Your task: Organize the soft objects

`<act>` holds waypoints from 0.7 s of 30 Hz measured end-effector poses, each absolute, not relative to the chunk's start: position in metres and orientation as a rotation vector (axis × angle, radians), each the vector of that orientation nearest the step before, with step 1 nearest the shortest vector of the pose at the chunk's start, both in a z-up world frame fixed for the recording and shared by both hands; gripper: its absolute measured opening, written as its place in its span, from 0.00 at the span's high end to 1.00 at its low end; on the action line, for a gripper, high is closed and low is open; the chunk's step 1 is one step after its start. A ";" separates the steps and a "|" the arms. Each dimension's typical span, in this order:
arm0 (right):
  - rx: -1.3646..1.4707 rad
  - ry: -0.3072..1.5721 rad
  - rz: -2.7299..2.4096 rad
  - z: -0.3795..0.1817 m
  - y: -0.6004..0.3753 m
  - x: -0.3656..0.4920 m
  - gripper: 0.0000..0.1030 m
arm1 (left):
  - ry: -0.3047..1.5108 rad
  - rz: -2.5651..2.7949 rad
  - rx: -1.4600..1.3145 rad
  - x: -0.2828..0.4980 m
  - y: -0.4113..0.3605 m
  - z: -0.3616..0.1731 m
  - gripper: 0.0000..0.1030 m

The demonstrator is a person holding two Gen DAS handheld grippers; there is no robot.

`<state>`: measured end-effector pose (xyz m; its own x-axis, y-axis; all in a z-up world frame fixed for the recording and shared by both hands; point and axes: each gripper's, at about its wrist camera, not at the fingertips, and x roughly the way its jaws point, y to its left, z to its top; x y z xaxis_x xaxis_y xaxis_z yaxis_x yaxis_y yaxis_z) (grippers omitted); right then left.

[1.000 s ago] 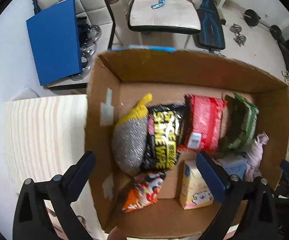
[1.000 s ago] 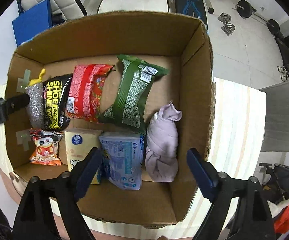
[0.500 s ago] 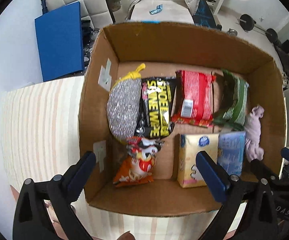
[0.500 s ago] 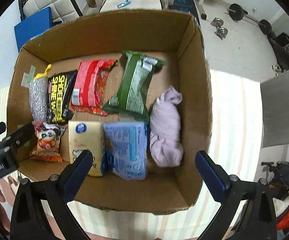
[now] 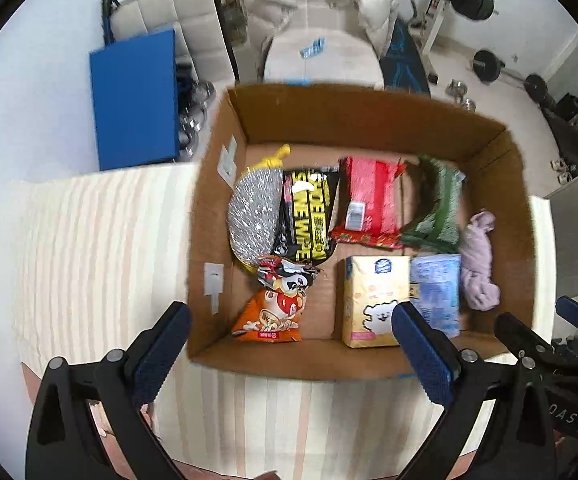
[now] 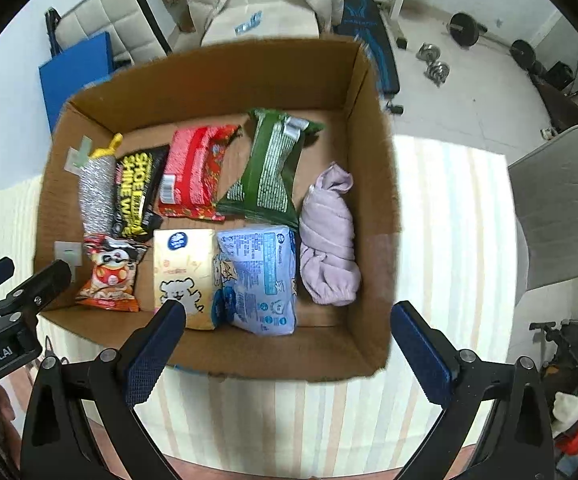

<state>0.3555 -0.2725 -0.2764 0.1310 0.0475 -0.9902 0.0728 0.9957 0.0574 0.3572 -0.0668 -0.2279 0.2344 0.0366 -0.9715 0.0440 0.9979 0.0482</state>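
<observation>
Both the left tool (image 5: 291, 338) and right tool (image 6: 289, 338) hang spread and empty above the cardboard box (image 6: 373, 184), seemingly clear of its packets.

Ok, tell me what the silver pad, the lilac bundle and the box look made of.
Silver pad: probably metal wire mesh, glittery sheen. Lilac bundle: soft matte fabric, folded and creased. Box: brown corrugated cardboard, dull, raw edges.

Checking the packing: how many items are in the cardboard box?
8. Back row: scourer, shoe wipes, red pack, green pack. Front row: snack bag, yellow tissues, blue pack, lilac cloth.
</observation>
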 end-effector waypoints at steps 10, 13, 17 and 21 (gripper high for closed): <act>0.104 1.248 0.005 -0.180 -0.278 0.284 0.00 | 1.156 -0.030 0.073 0.276 -0.076 -0.137 0.00; 0.094 1.206 0.018 -0.153 -0.278 0.259 0.00 | 1.123 -0.032 0.079 0.253 -0.078 -0.118 0.00; 0.088 1.143 0.031 -0.116 -0.277 0.223 0.00 | 1.079 -0.031 0.066 0.217 -0.076 -0.089 0.00; 0.094 1.102 0.040 -0.086 -0.277 0.187 0.00 | 1.050 -0.031 0.061 0.182 -0.076 -0.066 0.00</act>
